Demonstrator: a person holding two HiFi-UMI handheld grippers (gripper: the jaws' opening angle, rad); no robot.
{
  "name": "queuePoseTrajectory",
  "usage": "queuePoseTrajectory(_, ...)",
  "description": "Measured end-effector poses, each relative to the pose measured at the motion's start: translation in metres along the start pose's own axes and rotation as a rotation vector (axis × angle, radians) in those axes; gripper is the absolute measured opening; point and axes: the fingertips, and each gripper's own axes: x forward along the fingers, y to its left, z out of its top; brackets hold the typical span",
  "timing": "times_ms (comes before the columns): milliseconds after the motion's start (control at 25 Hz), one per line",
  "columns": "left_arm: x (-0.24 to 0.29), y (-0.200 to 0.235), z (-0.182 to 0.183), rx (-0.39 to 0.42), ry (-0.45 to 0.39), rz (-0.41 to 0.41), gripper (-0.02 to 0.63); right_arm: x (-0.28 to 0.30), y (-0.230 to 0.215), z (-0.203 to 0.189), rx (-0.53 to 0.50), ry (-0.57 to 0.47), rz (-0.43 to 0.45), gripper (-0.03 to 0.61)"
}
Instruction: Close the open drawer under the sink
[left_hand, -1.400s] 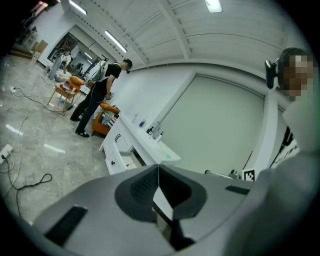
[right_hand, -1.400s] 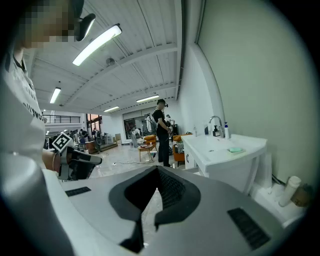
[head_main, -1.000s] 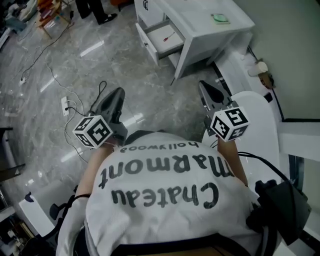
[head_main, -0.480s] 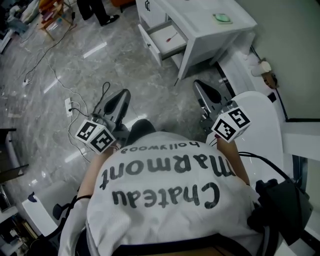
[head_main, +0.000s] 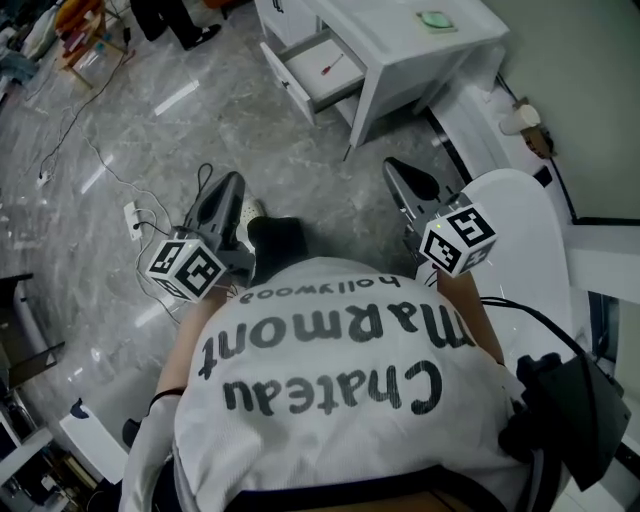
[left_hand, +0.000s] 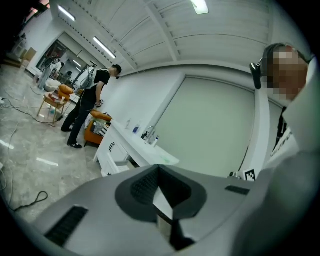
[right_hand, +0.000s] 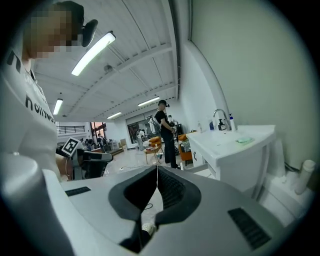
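Note:
The open drawer (head_main: 312, 68) juts out of the white sink cabinet (head_main: 395, 50) at the top of the head view, with a small red tool (head_main: 333, 66) lying inside. It is far ahead of both grippers. My left gripper (head_main: 228, 182) hovers above the marble floor, shut and holding nothing. My right gripper (head_main: 400, 170) is level with it on the right, also shut with nothing in it. The left gripper's (left_hand: 159, 167) view has the drawer (left_hand: 121, 163) beyond its closed tips. Past the right gripper (right_hand: 157, 170) in its own view, the drawer (right_hand: 197, 170) shows below the counter.
A green pad (head_main: 435, 18) lies on the counter. Cables and a power strip (head_main: 130, 215) trail across the floor on the left. A white rounded fixture (head_main: 520, 230) stands close on the right. Another person (left_hand: 87, 107) stands by an orange chair farther back. My shoe (head_main: 275, 240) is between the grippers.
A dark shoe has come into view between the two grippers. The left gripper has swung a little to the left. Both grippers stay shut.

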Motion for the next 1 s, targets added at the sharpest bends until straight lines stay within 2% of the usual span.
queuePoseTrajectory(240, 0.01, 0.028, 0.003, -0.002, 0.032, 0.028, 0.006, 0.025, -0.012, -0.006, 0.086, 0.045, -0.029, 0.011)
queuePoseTrajectory(360, 0.019, 0.061, 0.01, 0.006, 0.075, 0.046, 0.006, 0.06, -0.015, 0.004, 0.096, 0.047, -0.048, 0.011)
queuePoseTrajectory(520, 0.039, 0.105, 0.033, -0.027, 0.075, 0.019, 0.006, 0.104, -0.018, 0.004, 0.088, 0.088, -0.095, 0.011)
queuePoseTrajectory(640, 0.049, 0.104, 0.043, 0.021, 0.071, 0.005, 0.008, 0.098, -0.025, 0.005, 0.123, 0.065, -0.137, 0.011)
queuePoseTrajectory(760, 0.066, 0.117, 0.068, 0.061, 0.079, -0.042, 0.008, 0.115, -0.03, 0.027, 0.164, 0.008, -0.171, 0.011)
queuePoseTrajectory(880, 0.092, 0.156, 0.1, 0.026, 0.09, -0.118, 0.006, 0.162, -0.034, 0.051, 0.207, -0.04, -0.208, 0.011)
queuePoseTrajectory(1000, 0.11, 0.178, 0.125, -0.006, 0.092, -0.213, 0.006, 0.192, -0.035, 0.059, 0.233, -0.055, -0.248, 0.011)
